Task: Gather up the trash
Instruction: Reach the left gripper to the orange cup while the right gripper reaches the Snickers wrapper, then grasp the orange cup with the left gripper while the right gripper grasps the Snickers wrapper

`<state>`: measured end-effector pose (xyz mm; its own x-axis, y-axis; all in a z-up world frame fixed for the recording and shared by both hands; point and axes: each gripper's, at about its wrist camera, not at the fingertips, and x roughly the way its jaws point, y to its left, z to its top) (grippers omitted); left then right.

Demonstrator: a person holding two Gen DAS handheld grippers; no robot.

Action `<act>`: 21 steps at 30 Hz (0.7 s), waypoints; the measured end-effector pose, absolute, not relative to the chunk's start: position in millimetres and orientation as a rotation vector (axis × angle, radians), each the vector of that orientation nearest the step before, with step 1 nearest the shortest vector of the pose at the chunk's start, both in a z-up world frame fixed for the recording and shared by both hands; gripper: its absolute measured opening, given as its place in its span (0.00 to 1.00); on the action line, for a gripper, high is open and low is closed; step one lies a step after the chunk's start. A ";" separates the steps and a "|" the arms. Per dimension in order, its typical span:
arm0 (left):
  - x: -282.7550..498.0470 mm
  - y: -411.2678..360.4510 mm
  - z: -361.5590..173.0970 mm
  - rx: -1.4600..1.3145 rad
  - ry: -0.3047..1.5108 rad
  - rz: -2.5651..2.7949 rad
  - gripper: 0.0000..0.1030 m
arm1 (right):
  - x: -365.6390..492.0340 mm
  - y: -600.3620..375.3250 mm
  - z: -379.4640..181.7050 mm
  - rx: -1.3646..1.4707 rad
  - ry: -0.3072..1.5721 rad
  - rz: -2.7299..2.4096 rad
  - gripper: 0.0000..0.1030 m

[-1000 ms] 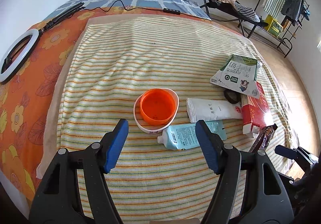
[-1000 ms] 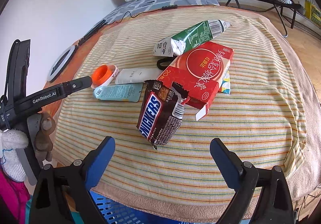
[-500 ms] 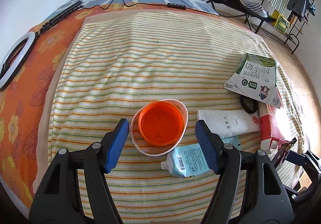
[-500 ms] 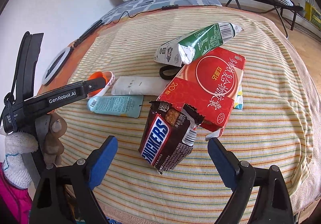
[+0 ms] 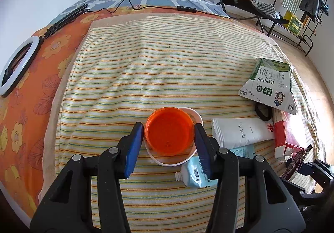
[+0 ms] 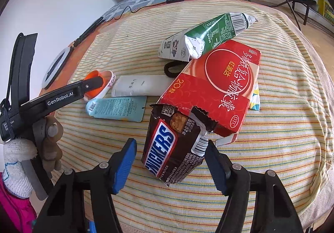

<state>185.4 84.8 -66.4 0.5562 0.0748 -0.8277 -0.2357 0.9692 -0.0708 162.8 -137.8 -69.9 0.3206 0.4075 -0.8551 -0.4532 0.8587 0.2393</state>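
Now narrower, both hand-held grippers: orange cup (image 5: 169,130), Snickers wrapper (image 6: 173,147).

One orange cup (image 5: 169,130), two tubes (image 6: 117,108) (image 6: 142,85), one carton (image 6: 208,38), one red box (image 6: 219,88), one Snickers wrapper (image 6: 173,147).

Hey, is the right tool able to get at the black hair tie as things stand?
Probably not directly: the hair tie lies behind the Snickers wrapper and partly under the red box.
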 end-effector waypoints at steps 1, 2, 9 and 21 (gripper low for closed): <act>184.7 85.3 -64.9 -0.184 0.961 0.184 0.49 | 162.7 -138.1 -69.8 -0.049 1.107 0.565 0.60; 183.8 85.9 -63.3 -0.188 0.957 0.183 0.49 | 163.0 -138.9 -69.6 -0.047 1.106 0.567 0.55; 177.0 83.8 -48.9 -0.186 0.925 0.177 0.46 | 165.6 -148.7 -70.2 0.013 1.123 0.614 0.33; 163.6 82.2 -30.9 -0.179 0.889 0.159 0.46 | 147.7 -153.8 -51.7 0.039 1.073 0.674 0.20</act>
